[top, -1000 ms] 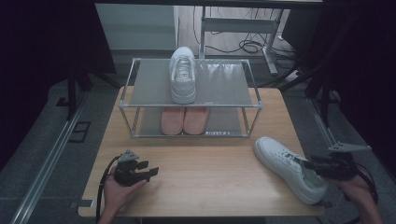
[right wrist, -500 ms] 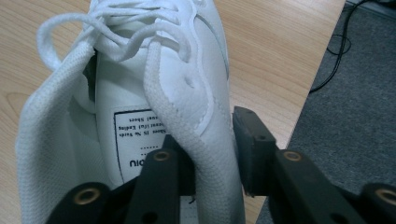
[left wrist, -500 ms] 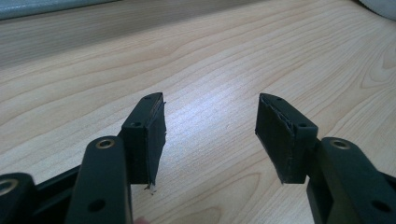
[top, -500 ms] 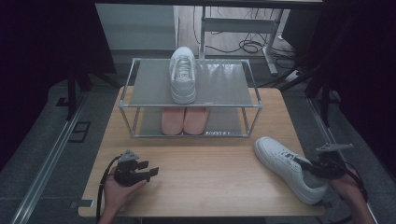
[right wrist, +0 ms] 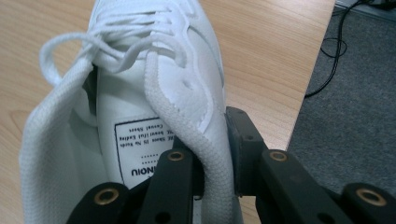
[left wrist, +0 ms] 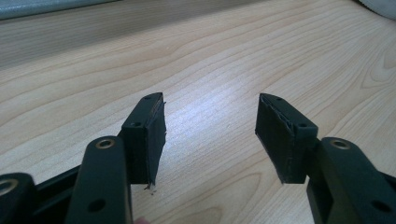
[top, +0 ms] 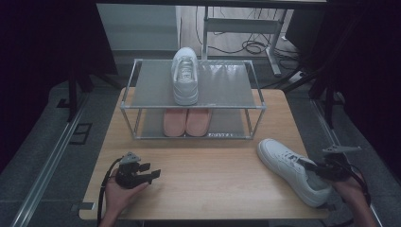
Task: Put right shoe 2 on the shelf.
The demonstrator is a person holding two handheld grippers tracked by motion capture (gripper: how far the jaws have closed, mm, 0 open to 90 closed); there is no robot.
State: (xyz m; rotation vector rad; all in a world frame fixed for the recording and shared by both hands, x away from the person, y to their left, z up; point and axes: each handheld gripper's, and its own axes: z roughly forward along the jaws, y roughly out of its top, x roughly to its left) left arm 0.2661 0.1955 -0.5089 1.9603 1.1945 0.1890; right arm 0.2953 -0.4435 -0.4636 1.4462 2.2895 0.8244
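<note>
Lower right of the high view: white leather lace-up sneaker [top: 292, 169] lying on the pale wooden table [top: 213, 175], collar wall pinched by right gripper [top: 316, 168], jaws just closing. Lower left: left gripper [top: 152, 174] spread wide, holding nothing.

Pink shoes [top: 186, 122] under rack [top: 255, 100]

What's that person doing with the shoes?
A person is putting shoes on a small metal rack. The right gripper has just been closing on the side wall of a white sneaker lying on the table. The left gripper rests open. Another white sneaker sits on top, pink shoes below.
</note>
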